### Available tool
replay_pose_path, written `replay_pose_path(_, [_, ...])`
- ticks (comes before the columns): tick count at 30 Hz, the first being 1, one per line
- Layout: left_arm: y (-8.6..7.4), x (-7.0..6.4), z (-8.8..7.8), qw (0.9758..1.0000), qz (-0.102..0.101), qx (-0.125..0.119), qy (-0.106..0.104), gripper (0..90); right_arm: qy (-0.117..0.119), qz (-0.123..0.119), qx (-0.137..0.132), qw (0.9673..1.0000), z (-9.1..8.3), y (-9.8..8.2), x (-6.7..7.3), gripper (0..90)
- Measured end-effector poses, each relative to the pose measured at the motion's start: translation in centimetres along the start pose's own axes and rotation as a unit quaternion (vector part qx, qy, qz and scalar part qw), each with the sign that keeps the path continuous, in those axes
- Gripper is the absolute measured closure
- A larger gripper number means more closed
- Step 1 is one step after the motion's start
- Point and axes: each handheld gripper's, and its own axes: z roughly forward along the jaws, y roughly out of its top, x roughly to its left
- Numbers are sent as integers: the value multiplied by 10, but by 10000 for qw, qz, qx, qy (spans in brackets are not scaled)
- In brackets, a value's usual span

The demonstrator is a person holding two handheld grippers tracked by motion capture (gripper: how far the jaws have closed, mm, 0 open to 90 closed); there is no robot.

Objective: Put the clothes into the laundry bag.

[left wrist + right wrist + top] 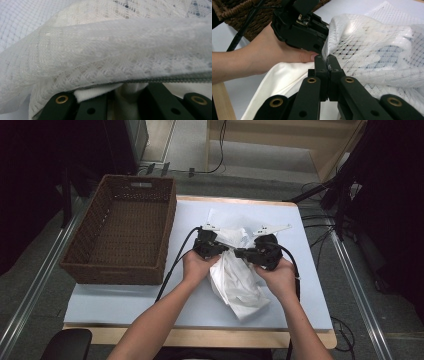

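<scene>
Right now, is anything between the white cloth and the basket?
Nothing visible. The cloth is pinched by both the left gripper and the right gripper mid-table. The basket sits just left of it, with bare table between, and the basket looks empty.

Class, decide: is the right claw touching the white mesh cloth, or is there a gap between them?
Touching. The right gripper view shows the right claw with its jaws pressed together on an edge of the white mesh cloth, the fabric pinched between the tips.
</scene>
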Motion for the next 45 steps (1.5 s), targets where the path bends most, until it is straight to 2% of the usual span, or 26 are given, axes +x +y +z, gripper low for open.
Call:
replay_pose_path(2, [2,4,0,9998,-185,-18,-62,830,-20,16,37,10000,2,-1,-2,900])
replay_pose_path(3, [2,4,0,9998,-208,-34,-70,827,-13,26,68,10000,4,-3,-3,900])
replay_pose_path(5, [3,0,-3,9999,-145,2,-41,812,19,52,48,10000,5,-4,-4,900])
replay_pose_path(9, [9,-7,-16,9992,-20,162,-377,683,-15,21,-10,10000,4,-4,-5,900])
replay_pose_path(12, [10,-12,-26,9983,226,285,-449,624,-37,51,-33,10000,3,-4,-6,900])
replay_pose_path(15, [11,-15,-36,9971,217,348,-643,531,-66,81,-77,9999,1,-3,-7,900])
replay_pose_path(17, [12,-18,-45,9960,286,426,-727,467,-91,93,-112,9999,-1,-3,-8,900])
replay_pose_path(19, [11,-24,-55,9952,477,473,-711,413,-115,89,-118,9998,-2,-3,-9,900])
replay_pose_path(22, [7,-31,-71,9941,590,555,-723,355,-162,104,-142,9997,-3,-3,-10,900])
replay_pose_path(23, [5,-33,-77,9943,616,501,-710,345,-163,120,-149,9997,-3,-3,-10,900])
replay_pose_path(29, [-8,-38,-110,9963,602,279,-541,246,-220,121,-186,9995,-5,-3,-10,900])
replay_pose_path(31, [-17,-39,-114,9965,600,348,-471,221,-214,83,-191,9996,-5,-2,-10,900])
replay_pose_path(35, [-39,-38,-109,9954,515,618,-519,218,-225,93,-182,9995,-4,-2,-9,900])
replay_pose_path(38, [-53,-41,-95,9945,375,760,-615,229,-213,88,-181,9996,-4,-1,-8,900])
replay_pose_path(40, [-59,-45,-84,9944,428,814,-529,241,-206,66,-182,9996,-3,-1,-8,900])
replay_pose_path(43, [-63,-51,-67,9943,662,793,-261,350,-194,55,-169,9997,-2,0,-6,900])
replay_pose_path(44, [-63,-50,-61,9939,738,795,-179,422,-192,68,-164,9997,-2,0,-6,900])
replay_pose_path(45, [-64,-48,-56,9944,701,770,-171,481,-187,55,-165,9997,-1,0,-6,900])
